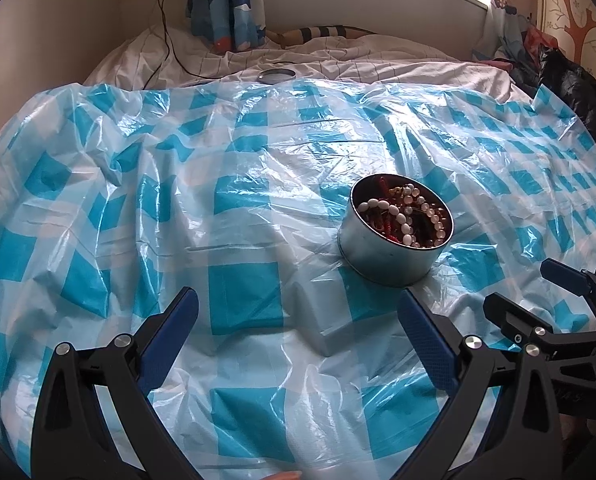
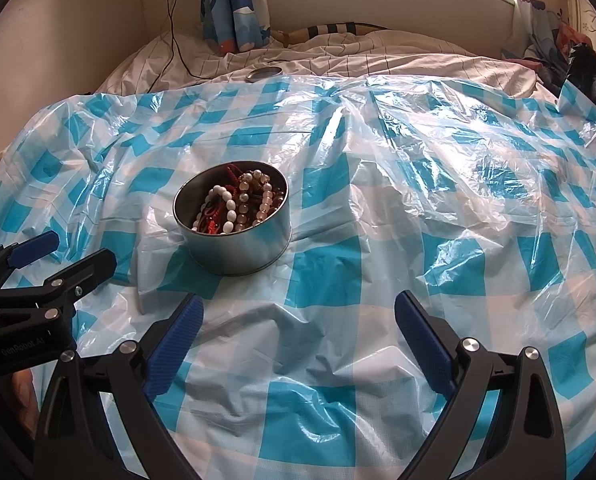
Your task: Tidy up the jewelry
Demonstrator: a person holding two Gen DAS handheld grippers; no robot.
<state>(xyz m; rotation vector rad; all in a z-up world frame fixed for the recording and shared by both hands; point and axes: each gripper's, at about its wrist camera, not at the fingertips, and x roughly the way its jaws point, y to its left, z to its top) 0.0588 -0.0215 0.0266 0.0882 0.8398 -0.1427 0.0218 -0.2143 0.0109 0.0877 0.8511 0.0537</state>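
A round metal tin (image 1: 382, 258) stands on a blue-and-white checked plastic sheet (image 1: 237, 216) spread over a bed. It is full of jewelry (image 1: 408, 212): white bead strings, pearl strings and red cords. The tin also shows in the right wrist view (image 2: 237, 248), with the jewelry (image 2: 239, 204) heaped inside. My left gripper (image 1: 298, 300) is open and empty, just short of the tin and to its left. My right gripper (image 2: 298, 304) is open and empty, near the tin and to its right. Each gripper shows in the other's view, the right one (image 1: 534, 288) and the left one (image 2: 73, 248).
The tin's round lid (image 1: 275, 76) lies on the bedsheet past the far edge of the plastic sheet; it also shows in the right wrist view (image 2: 263, 74). A black cable (image 1: 165, 28) runs down the wall onto the bed. A curtain (image 1: 225, 4) hangs at the back. Dark bags (image 1: 570, 80) are at the right.
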